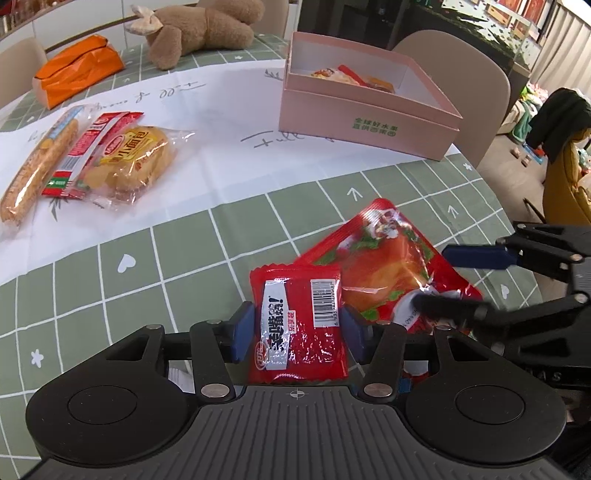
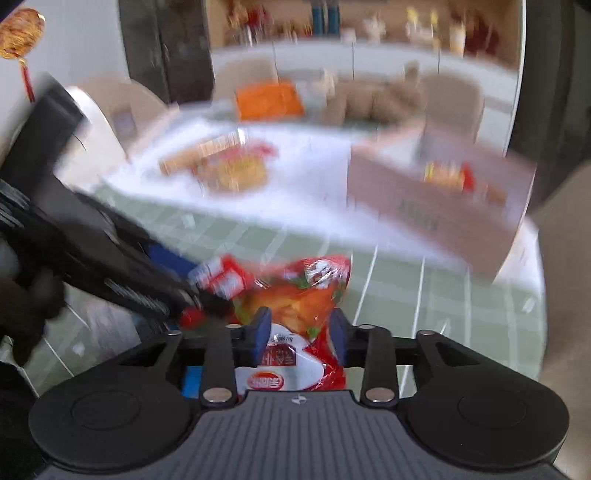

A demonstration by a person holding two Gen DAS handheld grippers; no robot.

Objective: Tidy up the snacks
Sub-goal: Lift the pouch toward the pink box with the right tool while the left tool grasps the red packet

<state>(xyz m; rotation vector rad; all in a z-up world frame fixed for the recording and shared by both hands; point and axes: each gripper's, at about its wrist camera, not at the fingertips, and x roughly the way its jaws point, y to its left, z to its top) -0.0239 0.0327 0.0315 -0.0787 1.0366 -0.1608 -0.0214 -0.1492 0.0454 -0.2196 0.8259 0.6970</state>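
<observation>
My left gripper point(image 1: 297, 326) is shut on a small red snack packet point(image 1: 297, 321) with a barcode, held just above the green checked tablecloth. My right gripper point(image 2: 300, 334) is shut on a larger red and orange snack bag point(image 2: 299, 302), which lies to the right of the small packet in the left wrist view point(image 1: 388, 266). The right gripper shows at the right edge there point(image 1: 465, 280). A pink open box point(image 1: 365, 110) at the back right holds some snacks. The right wrist view is blurred by motion.
A pile of snacks point(image 1: 92, 155) lies on white paper point(image 1: 221, 147) at the left: a long biscuit pack, a red pack, a bread bag. An orange packet point(image 1: 79, 68) and a brown plush toy point(image 1: 199, 29) sit at the far edge. Chairs stand around the round table.
</observation>
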